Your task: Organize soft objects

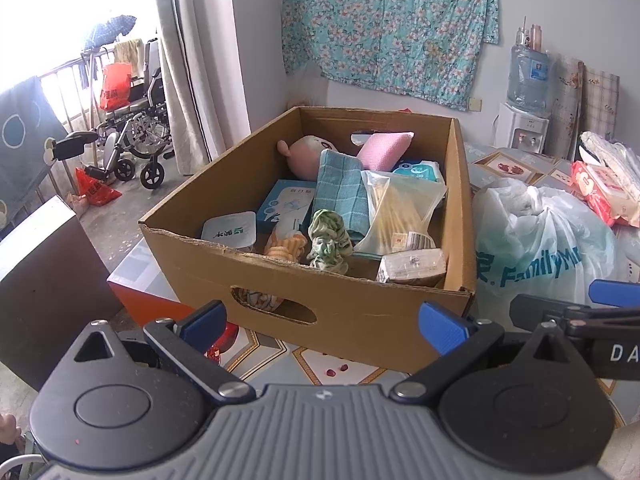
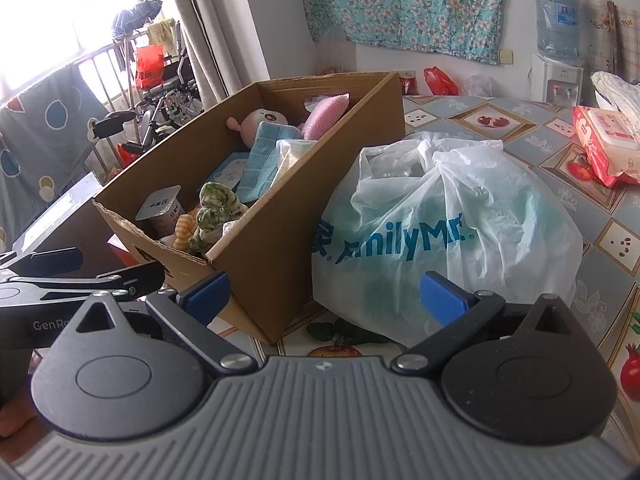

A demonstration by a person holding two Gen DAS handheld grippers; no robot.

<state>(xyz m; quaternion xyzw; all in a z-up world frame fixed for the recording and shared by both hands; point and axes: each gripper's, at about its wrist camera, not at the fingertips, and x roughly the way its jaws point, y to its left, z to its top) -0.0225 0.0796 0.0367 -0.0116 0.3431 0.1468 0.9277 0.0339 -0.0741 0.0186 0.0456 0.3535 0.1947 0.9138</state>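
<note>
Left gripper [image 1: 322, 326] hung low before the near wall of the cardboard box [image 1: 352, 322], fingers spread wide and holding nothing. Right gripper [image 2: 324, 294] sat beside it, fingers likewise spread and empty, aimed at the box's near corner and the white FamilyMart bag [image 2: 452, 232] just right of the box on the patterned counter [image 2: 616, 240].

Soft items lay inside the box, mixed with packets: an orange-striped sock [image 1: 286, 246] and a green-patterned crumpled cloth [image 1: 330, 240] against the near wall, a teal checked towel [image 1: 340, 190] draped mid-box, a pink plush toy [image 1: 306, 156] and a pink cloth [image 1: 386, 150] at the far end. A clear bag of sticks [image 1: 396, 208] overlapped the towel.

Judgement: the scene fits either sorting under way or items already gathered, so no particular pick is certain. For any grasp here, come down over the near wall (not through the handle slot), pinch a raised fold, lift straight up, and watch that the bag of sticks does not drag along with the towel.

Further off: red wipes pack [image 2: 608, 148], water dispenser [image 2: 558, 52], floral cloth [image 1: 390, 24] on the wall.
</note>
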